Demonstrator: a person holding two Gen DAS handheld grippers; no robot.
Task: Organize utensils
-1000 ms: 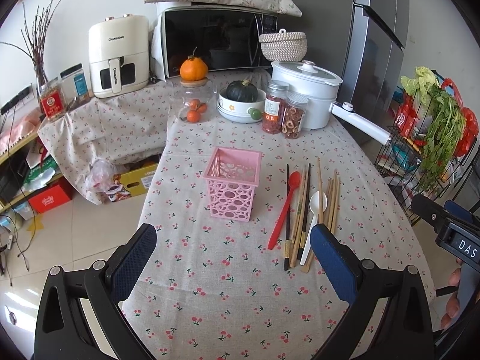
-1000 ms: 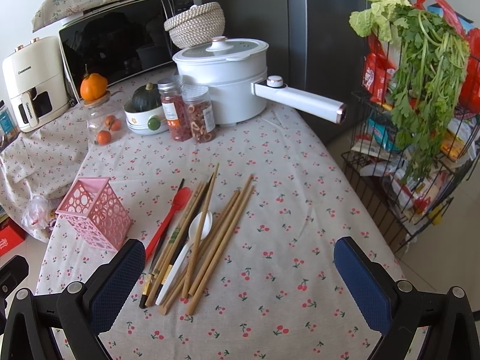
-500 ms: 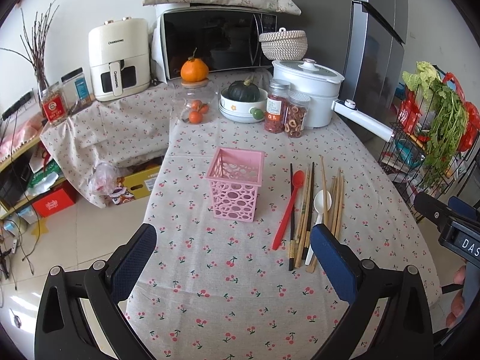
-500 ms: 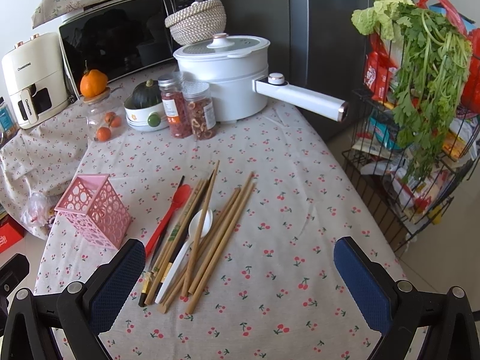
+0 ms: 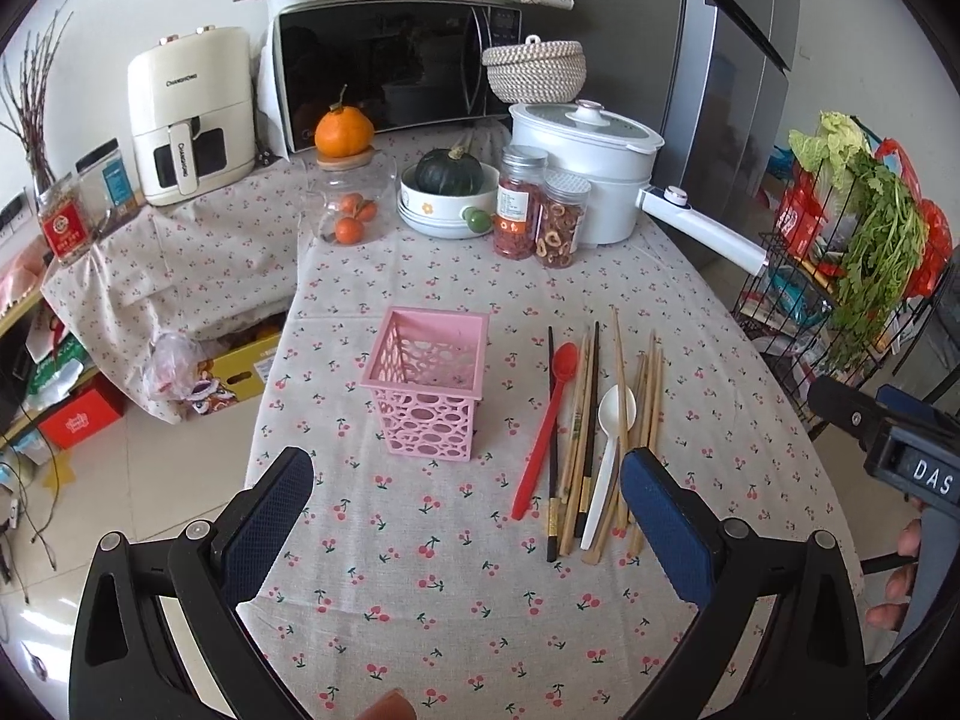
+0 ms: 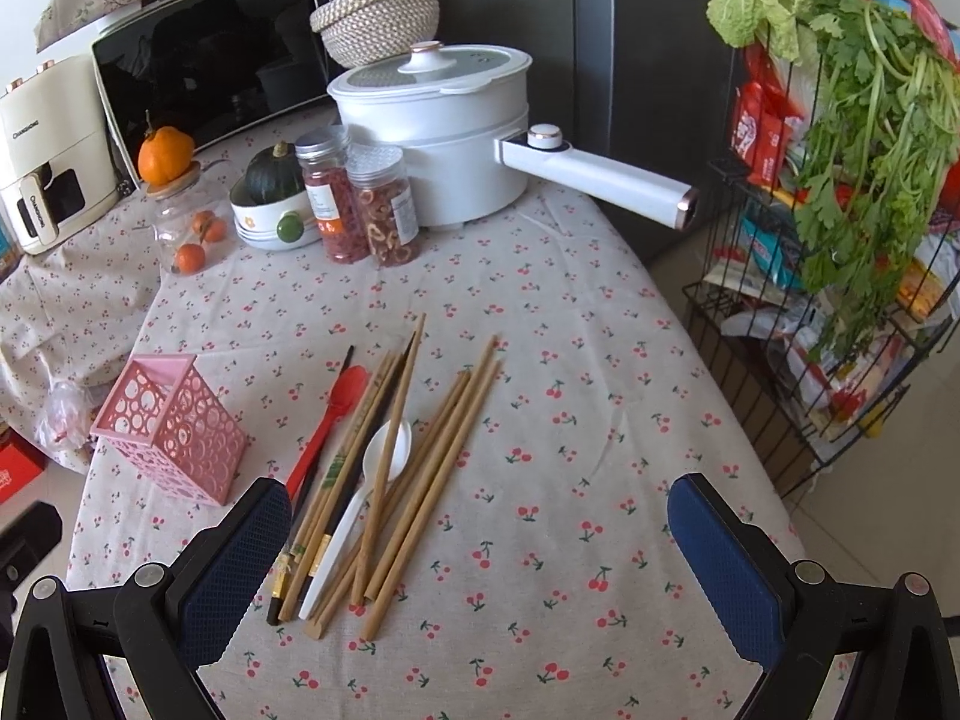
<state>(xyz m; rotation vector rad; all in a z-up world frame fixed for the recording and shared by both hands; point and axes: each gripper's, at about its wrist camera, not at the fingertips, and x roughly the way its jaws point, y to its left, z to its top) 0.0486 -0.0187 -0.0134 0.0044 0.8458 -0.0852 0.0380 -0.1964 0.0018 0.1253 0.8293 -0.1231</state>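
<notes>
A pink perforated utensil basket stands upright and empty on the cherry-print tablecloth. To its right lie a red spoon, a white spoon, and several wooden and dark chopsticks in a loose pile. My left gripper is open and empty, above the table in front of the basket. My right gripper is open and empty, near the chopsticks' near ends. The right gripper's body shows at the right edge of the left wrist view.
At the table's back stand a white pot with a long handle, two spice jars, a bowl with a squash, a glass jar with oranges, a microwave and an air fryer. A wire rack with greens stands right.
Both grippers have drawn slightly back and up from the table; the basket and utensils sit a little farther away. Nothing on the table has moved.
</notes>
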